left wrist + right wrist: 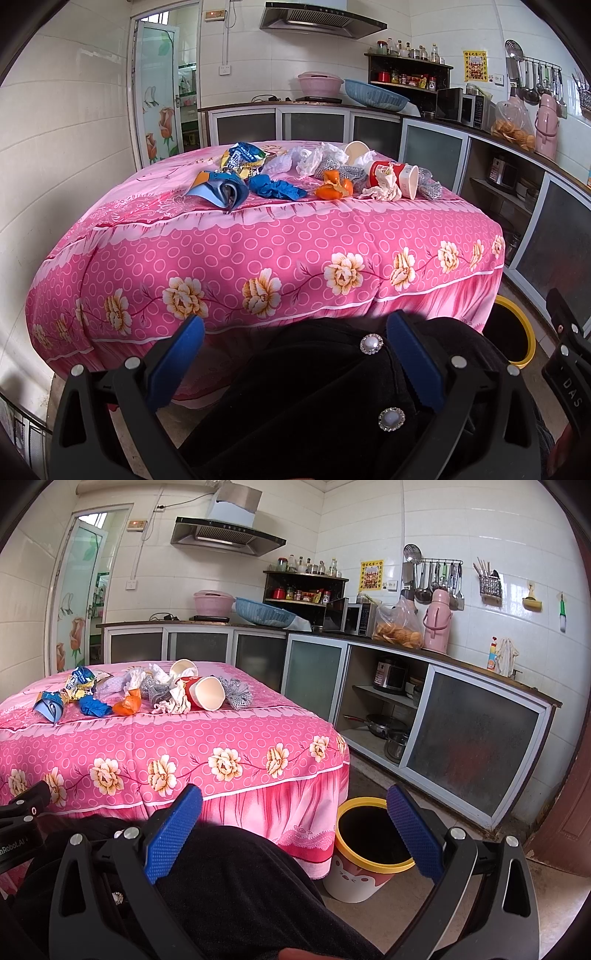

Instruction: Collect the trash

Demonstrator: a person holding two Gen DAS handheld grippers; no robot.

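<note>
My right gripper (293,834) and left gripper (295,363), both spread empty, sit low before the table (221,738); trash pile (166,694) lies ahead-left, nearer my left.

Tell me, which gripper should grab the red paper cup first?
Probably the right gripper: the red paper cup lies on the trash pile's right side, nearer the bin on that side. Both are open.

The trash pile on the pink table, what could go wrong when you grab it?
The red paper cup lies on its side and might roll away if bumped. The orange peel and tissues touch, so one grab may drag both. The bin stands on the floor beside the table, so carried trash could drop short.
</note>
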